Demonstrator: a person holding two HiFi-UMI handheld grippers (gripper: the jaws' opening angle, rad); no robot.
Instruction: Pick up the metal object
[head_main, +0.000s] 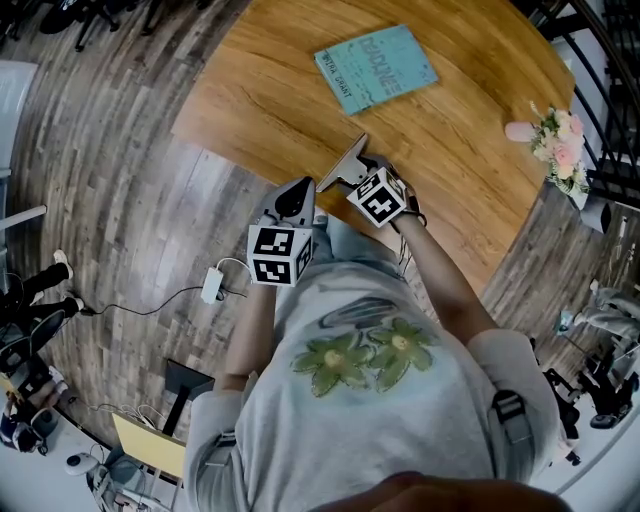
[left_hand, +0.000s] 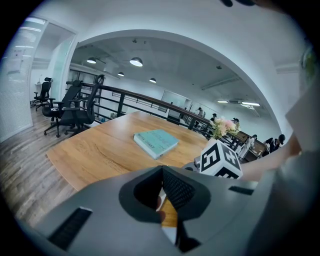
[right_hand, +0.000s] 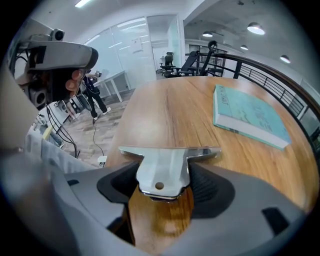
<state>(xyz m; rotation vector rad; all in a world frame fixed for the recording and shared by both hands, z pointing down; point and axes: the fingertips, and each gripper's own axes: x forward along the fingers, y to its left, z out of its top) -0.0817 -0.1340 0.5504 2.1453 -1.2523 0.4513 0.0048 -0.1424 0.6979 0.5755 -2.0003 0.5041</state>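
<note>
- Jaws of my right gripper (head_main: 363, 172) are clamped on the metal object (head_main: 343, 163) in the head view. It juts out ahead of them over the worktop (head_main: 270, 100), just inside the near edge. I can't tell whether it touches the wood.
- Same view: my left gripper (head_main: 296, 196) sits right at that near edge, just beside the right one. A teal book (head_main: 377, 68) lies flat toward the far edge, and flowers (head_main: 558, 140) stand by the right edge.
- Left gripper view: the left gripper (left_hand: 162, 172) has its jaws drawn together at the tips, with nothing between them. Beyond them the book (left_hand: 156, 142) lies mid-worktop, with the flowers (left_hand: 222, 127) further back to the right.
- Right gripper view: the right gripper (right_hand: 164, 176) presses its jaws on both sides of the metal object (right_hand: 162, 160), gripping the narrow end, which has a small hole. The wide crossbar sticks out in front. The book (right_hand: 250, 117) lies ahead toward the right edge.
</note>
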